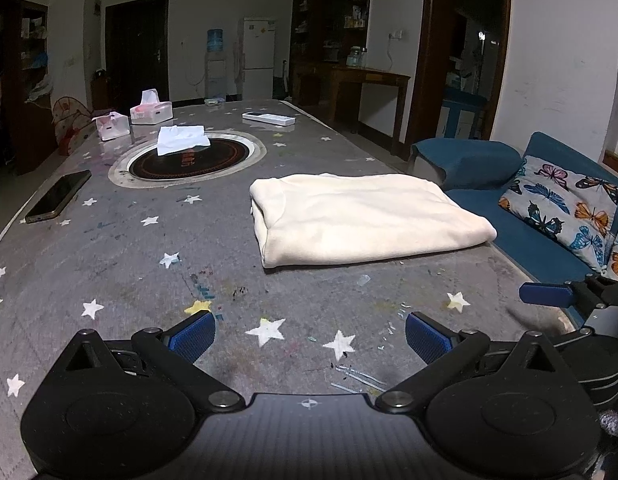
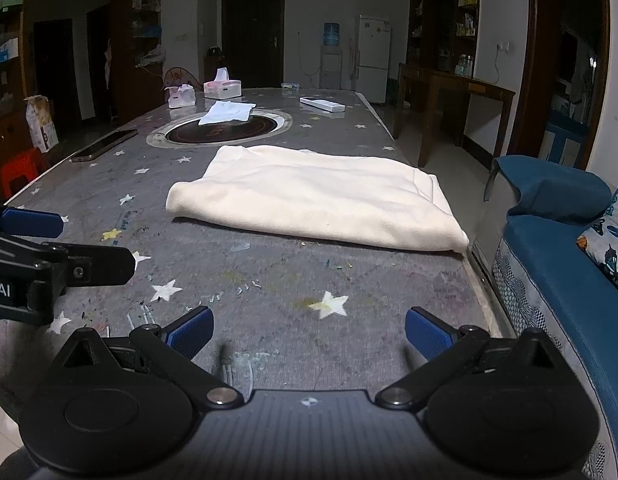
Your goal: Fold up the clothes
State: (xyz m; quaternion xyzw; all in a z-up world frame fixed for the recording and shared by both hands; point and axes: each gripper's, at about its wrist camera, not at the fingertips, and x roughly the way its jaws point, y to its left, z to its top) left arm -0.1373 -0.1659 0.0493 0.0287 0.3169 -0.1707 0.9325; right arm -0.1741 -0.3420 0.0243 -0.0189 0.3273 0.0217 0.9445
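The cream garment is found folded into a compact rectangle on the star-patterned surface, near its sofa-side edge. Both the left hand-held gripper and right hand-held gripper are held spread and empty — withdrawn short of the cloth, apparently because folding is judged complete.

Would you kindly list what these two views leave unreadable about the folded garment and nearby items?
- Cream folded fleece garment: type and inner layers hidden by its own top fold, both views.
- Round dark hob inset: lettering too small, partly under a white cloth.
- Black phone: dark screen.
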